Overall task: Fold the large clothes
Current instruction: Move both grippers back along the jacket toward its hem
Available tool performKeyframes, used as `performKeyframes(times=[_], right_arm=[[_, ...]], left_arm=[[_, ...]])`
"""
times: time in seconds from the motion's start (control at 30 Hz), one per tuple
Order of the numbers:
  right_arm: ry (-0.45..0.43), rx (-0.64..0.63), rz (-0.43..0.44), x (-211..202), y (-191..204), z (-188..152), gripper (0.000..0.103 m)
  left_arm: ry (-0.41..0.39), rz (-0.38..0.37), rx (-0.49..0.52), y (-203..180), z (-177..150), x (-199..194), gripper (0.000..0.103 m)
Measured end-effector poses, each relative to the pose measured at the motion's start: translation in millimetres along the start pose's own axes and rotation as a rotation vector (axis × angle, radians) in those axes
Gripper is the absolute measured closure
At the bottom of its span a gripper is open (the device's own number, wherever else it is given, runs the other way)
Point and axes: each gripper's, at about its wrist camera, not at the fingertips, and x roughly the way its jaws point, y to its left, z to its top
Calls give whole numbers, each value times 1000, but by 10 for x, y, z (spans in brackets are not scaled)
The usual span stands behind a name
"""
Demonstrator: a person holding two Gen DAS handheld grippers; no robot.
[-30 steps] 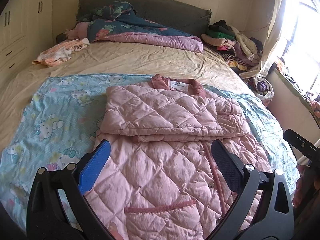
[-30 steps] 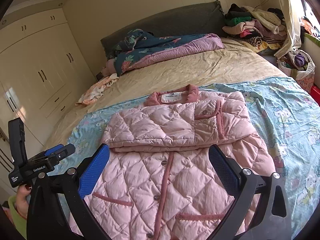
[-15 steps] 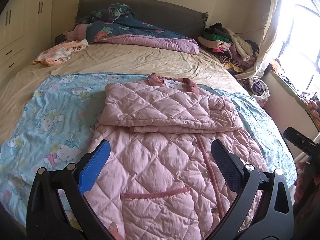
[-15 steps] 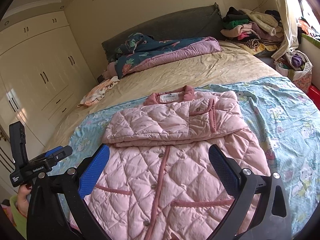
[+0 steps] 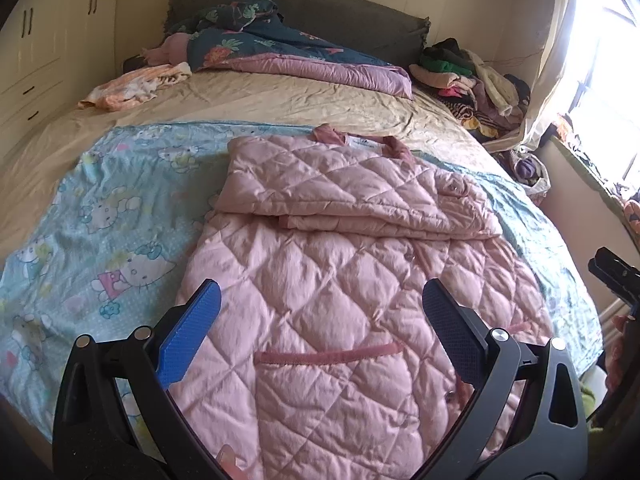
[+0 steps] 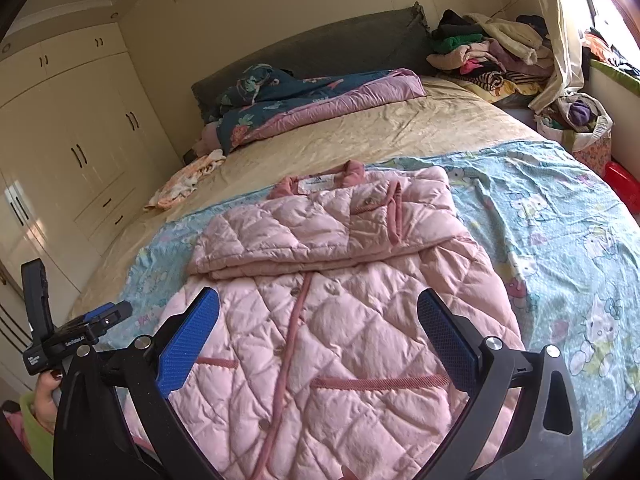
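Note:
A pink quilted jacket [image 5: 340, 292] lies front-up on a light blue cartoon-print sheet [image 5: 100, 208] on the bed. Both sleeves are folded across its chest below the collar. It also shows in the right wrist view [image 6: 332, 320]. My left gripper [image 5: 320, 320] is open and empty, above the jacket's lower left part near a pocket. My right gripper [image 6: 318, 324] is open and empty, above the jacket's lower part near the button placket. Part of the left gripper unit [image 6: 68, 340] shows at the left of the right wrist view.
A dark floral quilt [image 5: 280, 52] lies by the headboard. A small peach garment [image 5: 132, 88] lies on the beige bedsheet. A pile of clothes [image 6: 492, 56] sits at the bed's far right corner. Wardrobe doors [image 6: 72, 140] stand on the left, a window on the right.
Both grippers have drawn back toward the foot of the bed, so more of the jacket's lower part and pockets shows. The jacket has not moved.

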Motion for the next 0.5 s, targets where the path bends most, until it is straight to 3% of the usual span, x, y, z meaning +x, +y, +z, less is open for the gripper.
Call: performKeyframes(times=[0.5], right_arm=[[55, 12, -64, 32, -304, -333, 4]], left_arm=[[21, 56, 1, 170, -322, 27, 8]])
